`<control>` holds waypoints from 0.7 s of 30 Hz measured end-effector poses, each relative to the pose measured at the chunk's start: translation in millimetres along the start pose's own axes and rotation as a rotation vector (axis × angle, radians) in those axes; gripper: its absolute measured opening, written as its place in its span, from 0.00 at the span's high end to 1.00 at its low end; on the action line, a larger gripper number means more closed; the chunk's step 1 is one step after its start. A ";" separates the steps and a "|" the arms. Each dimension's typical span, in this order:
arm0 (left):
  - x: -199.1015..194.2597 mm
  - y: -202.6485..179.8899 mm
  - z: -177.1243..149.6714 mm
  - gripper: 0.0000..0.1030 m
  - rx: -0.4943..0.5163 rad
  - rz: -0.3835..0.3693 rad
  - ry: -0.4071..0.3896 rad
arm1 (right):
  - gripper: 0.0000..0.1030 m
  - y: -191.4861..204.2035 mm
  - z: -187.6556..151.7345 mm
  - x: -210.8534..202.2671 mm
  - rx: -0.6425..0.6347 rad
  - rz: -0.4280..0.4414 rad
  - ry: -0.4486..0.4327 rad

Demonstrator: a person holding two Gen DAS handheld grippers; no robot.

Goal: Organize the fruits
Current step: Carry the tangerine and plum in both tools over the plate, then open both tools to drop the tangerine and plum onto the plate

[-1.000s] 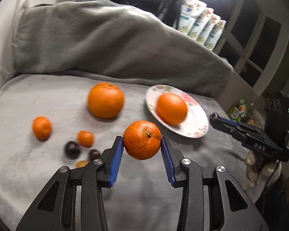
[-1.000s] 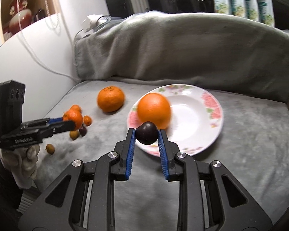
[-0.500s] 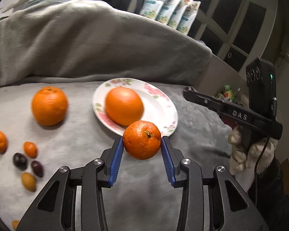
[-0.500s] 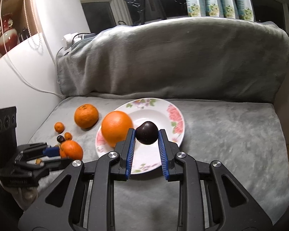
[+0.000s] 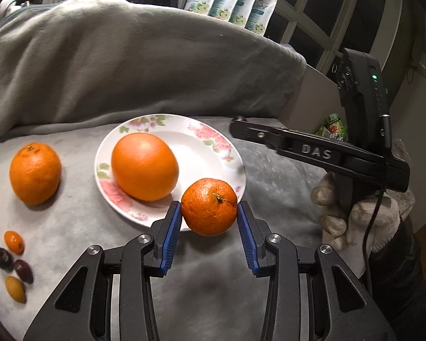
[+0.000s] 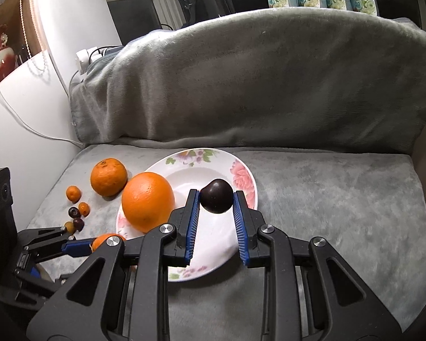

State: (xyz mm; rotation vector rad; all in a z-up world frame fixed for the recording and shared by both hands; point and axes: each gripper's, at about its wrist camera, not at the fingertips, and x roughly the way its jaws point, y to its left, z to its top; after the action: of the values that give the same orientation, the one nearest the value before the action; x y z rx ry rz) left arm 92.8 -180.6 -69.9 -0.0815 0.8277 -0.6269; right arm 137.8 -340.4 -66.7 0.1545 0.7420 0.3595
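Currently plate (image 5: 224,153) holds one orange (image 5: 144,166); left gripper (image 5: 209,213) clamps tangerine (image 5: 209,207), stem up; right gripper (image 6: 215,199) clamps plum (image 6: 215,195).

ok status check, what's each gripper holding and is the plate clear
Left gripper shut on mandarin. Right gripper shut on dark plum, over plate. Large orange already on plate; room beside it.

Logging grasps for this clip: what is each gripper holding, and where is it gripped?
Left gripper: the tangerine, pads on its two opposite sides. Right gripper: the dark plum, likewise clamped at its sides.
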 end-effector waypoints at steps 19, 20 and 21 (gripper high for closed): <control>28.5 -18.9 6.5 0.63 0.070 0.060 0.018 | 0.75 -7.0 10.4 27.3 0.018 0.028 0.025; 29.9 -19.3 6.4 0.63 0.073 0.063 0.018 | 0.75 -6.8 10.5 27.2 0.017 0.028 0.024; 31.0 -19.8 6.4 0.63 0.076 0.066 0.017 | 0.75 -6.4 10.9 27.7 0.016 0.029 0.025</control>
State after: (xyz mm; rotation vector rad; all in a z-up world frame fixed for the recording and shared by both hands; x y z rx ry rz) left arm 103.4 -214.9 -80.1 0.0201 0.8193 -0.5965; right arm 165.7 -336.1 -78.0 0.1766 0.7682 0.3838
